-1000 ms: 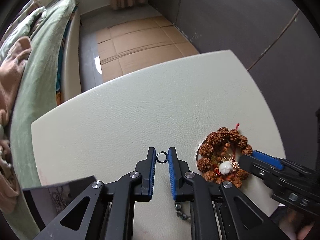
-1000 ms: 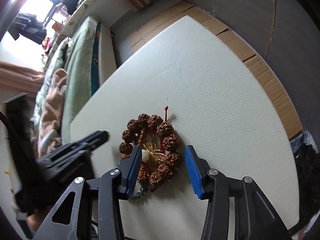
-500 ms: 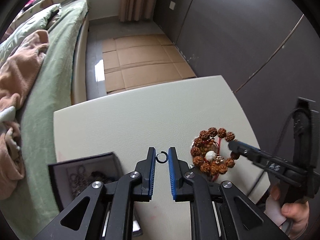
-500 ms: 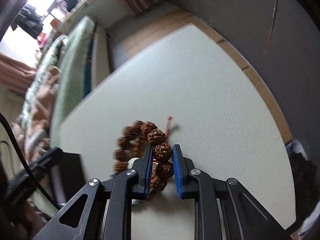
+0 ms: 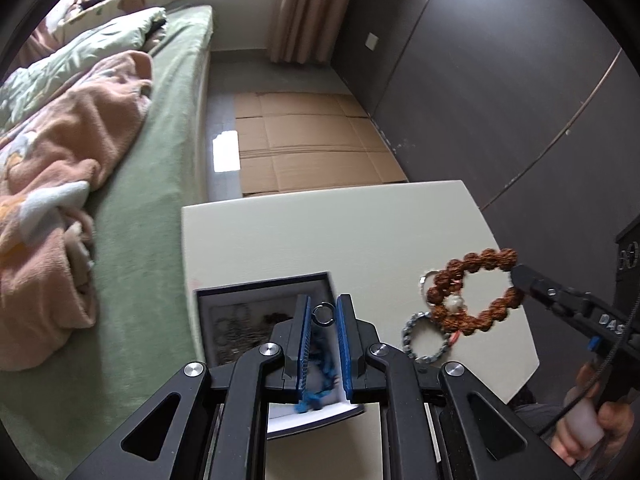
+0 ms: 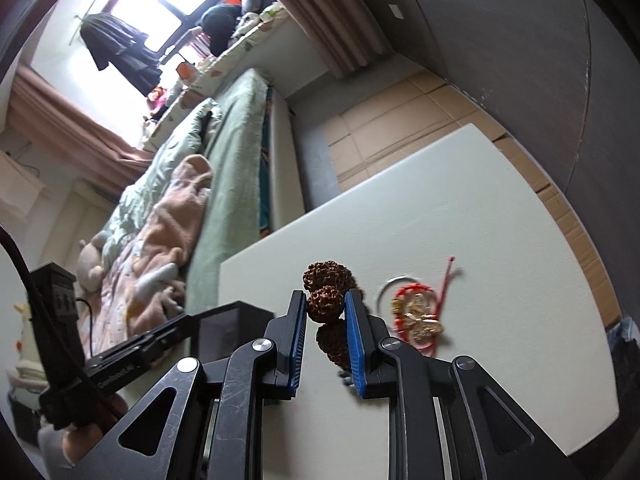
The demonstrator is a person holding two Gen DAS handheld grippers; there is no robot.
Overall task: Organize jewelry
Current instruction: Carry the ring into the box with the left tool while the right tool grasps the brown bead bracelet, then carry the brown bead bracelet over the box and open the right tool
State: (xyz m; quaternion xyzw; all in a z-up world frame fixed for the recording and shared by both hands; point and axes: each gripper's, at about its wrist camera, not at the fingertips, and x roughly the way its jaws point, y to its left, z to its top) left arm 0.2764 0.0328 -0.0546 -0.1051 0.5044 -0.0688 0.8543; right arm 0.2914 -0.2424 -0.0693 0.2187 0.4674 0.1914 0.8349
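Observation:
My left gripper (image 5: 323, 315) is shut on a small dark ring (image 5: 322, 315) and holds it above an open jewelry box (image 5: 240, 322) with several pieces and a blue strand (image 5: 320, 376) inside. My right gripper (image 6: 325, 307) is shut on a brown bead bracelet (image 6: 325, 305) and holds it lifted off the white table (image 6: 500, 240). In the left wrist view the brown bead bracelet (image 5: 472, 292) hangs in the air from the right gripper (image 5: 516, 274). A red cord charm with gold pieces (image 6: 416, 318) and a thin silver ring (image 6: 394, 286) lie on the table.
A silver chain bracelet (image 5: 426, 338) lies on the table right of the box. A green bed with a pink blanket (image 5: 72, 168) stands left of the table. Cardboard sheets (image 5: 308, 140) cover the floor beyond. A dark wall (image 5: 500, 80) runs along the right.
My right gripper closed on the brown bracelet and lifted it off the table, leaving the red charm behind. My left gripper rose and moved back over the box, still holding the ring.

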